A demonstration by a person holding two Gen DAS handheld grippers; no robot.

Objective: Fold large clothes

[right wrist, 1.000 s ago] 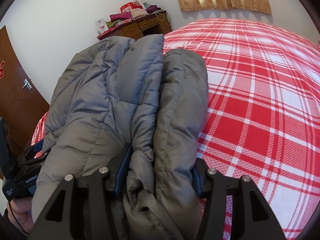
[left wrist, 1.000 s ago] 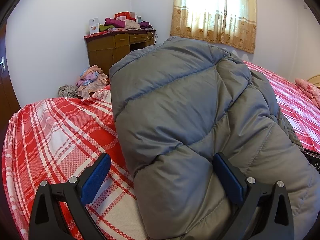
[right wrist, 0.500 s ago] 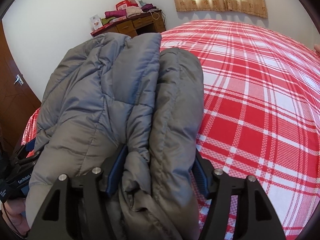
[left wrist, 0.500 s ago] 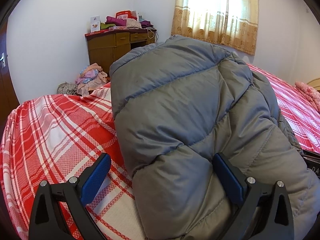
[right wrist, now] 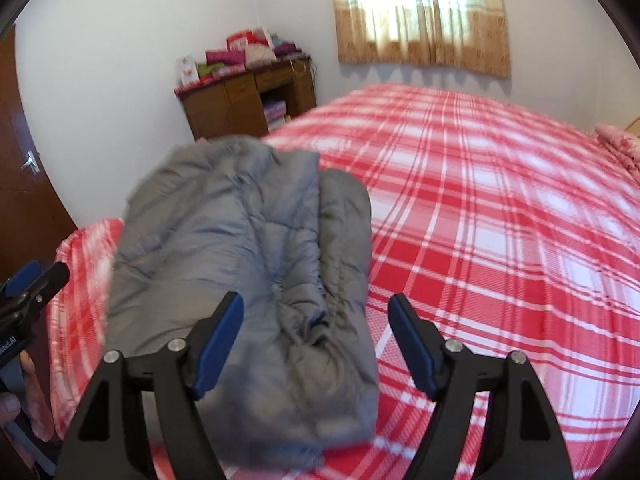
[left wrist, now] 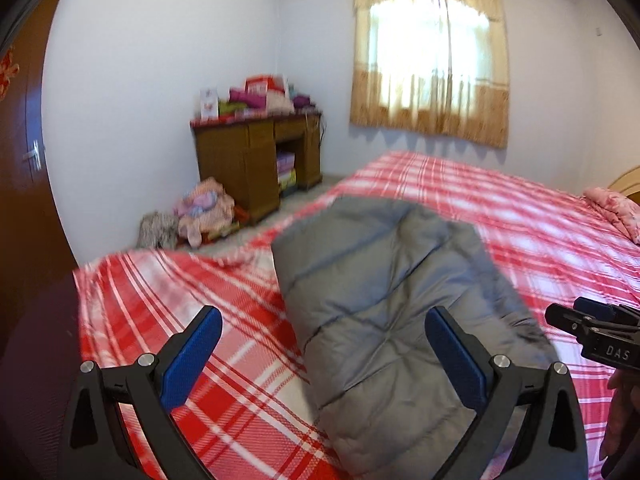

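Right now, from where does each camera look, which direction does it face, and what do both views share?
Left wrist: sits behind the open left tool, faces across the bed toward desk and window; shows its own blue fingers, plus the right tool at the right edge.
Right wrist: sits behind the open right tool, faces the same way; the left tool and a hand show at the left edge.
Shared: folded grey jacket, bed, desk, window.
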